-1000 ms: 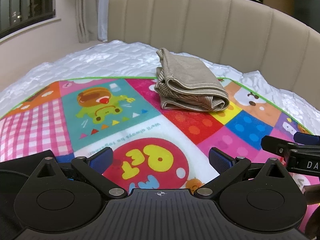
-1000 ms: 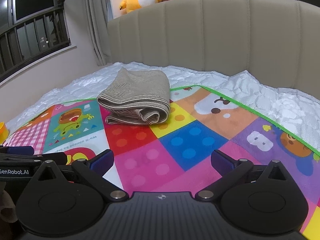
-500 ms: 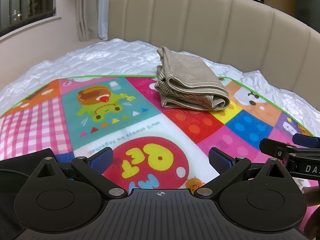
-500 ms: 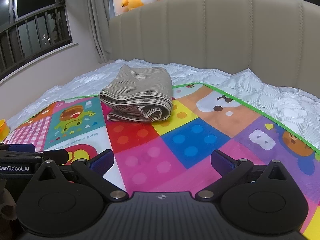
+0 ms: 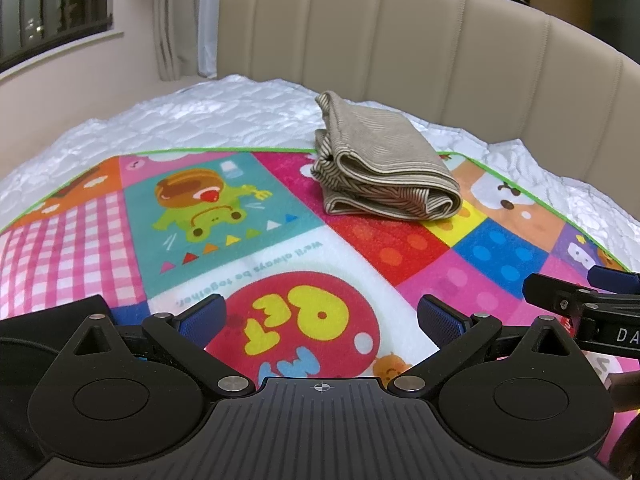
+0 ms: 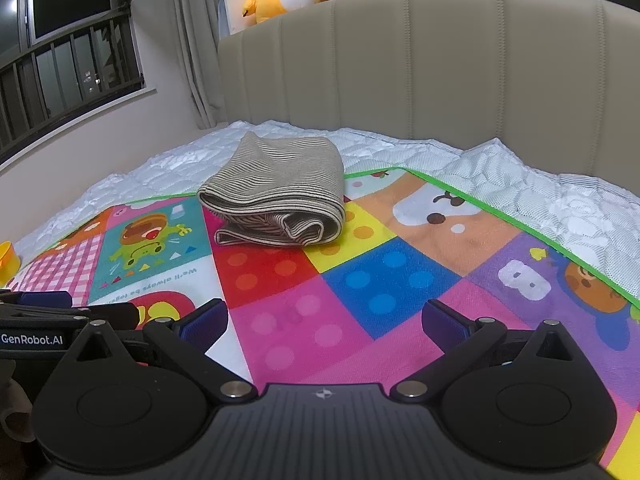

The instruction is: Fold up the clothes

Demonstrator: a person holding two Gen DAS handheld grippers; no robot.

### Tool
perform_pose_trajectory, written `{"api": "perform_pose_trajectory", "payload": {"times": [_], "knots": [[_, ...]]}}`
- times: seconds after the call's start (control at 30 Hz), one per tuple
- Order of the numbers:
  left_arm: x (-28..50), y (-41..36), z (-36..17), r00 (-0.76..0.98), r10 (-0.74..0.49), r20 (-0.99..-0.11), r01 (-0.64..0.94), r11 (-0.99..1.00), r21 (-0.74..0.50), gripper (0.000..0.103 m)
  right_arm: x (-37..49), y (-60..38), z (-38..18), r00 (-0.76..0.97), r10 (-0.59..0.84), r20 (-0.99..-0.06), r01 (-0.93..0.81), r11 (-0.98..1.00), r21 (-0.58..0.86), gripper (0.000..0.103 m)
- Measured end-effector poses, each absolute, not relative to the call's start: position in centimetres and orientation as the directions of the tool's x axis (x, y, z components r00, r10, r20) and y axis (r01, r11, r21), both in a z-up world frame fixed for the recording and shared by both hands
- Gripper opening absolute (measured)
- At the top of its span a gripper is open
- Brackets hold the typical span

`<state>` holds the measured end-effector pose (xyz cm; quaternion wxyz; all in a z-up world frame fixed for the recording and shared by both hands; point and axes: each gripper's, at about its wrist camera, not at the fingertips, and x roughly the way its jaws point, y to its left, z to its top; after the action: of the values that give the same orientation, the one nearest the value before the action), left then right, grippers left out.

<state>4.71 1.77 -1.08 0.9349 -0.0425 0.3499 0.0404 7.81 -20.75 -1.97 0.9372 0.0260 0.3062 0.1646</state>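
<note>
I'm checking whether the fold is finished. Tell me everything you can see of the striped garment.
The striped garment is beige with fine dark stripes, looks like soft knit, folded into a thick bundle with rolled layers facing the cameras. It lies flat at the colourful mat's far edge, near the headboard. Neither tongs touch it.

Each tool is matte black: a ribbed central body with a white crosshair mark, two round discs, silver pivot screws, blue-padded fingers (image 5: 202,314). White lettering (GenRobot.AI) marks the left tool (image 6: 60,312) at the frame's left edge.
</note>
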Motion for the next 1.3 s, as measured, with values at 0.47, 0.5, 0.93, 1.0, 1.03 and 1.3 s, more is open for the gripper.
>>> {"api": "perform_pose_trajectory", "payload": {"times": [0.47,0.5,0.93,1.0,1.03,1.3], "knots": [[4.65,1.77,-1.05,0.754,0.053,-0.655,-0.115,0.992,-0.052,0.103,7.75,-20.78,-1.77,0.761,0.327,-0.561,-0.294,0.944,0.152,0.103],[4.65,1.79,-1.04,0.754,0.051,-0.655,-0.113,0.992,-0.052,0.103,7.75,-20.76,-1.76,0.761,0.327,-0.561,-0.294,0.944,0.151,0.103],[4.49,1.67,-0.97,0.759,0.047,-0.649,-0.105,0.993,-0.051,0.103,7.68,-20.77,-1.73,0.761,0.328,-0.560,-0.295,0.943,0.152,0.103],[4.48,1.63,-0.96,0.759,0.046,-0.649,-0.104,0.993,-0.051,0.103,7.67,-20.76,-1.73,0.761,0.328,-0.560,-0.295,0.943,0.152,0.103],[4.46,1.63,-0.96,0.760,0.046,-0.649,-0.104,0.993,-0.051,0.103,7.67,-20.75,-1.73,0.761,0.328,-0.560,-0.294,0.943,0.152,0.103],[4.49,1.57,-0.90,0.762,0.047,-0.646,-0.103,0.993,-0.050,0.103,7.66,-20.71,-1.77,0.760,0.329,-0.561,-0.295,0.943,0.153,0.103]]}}
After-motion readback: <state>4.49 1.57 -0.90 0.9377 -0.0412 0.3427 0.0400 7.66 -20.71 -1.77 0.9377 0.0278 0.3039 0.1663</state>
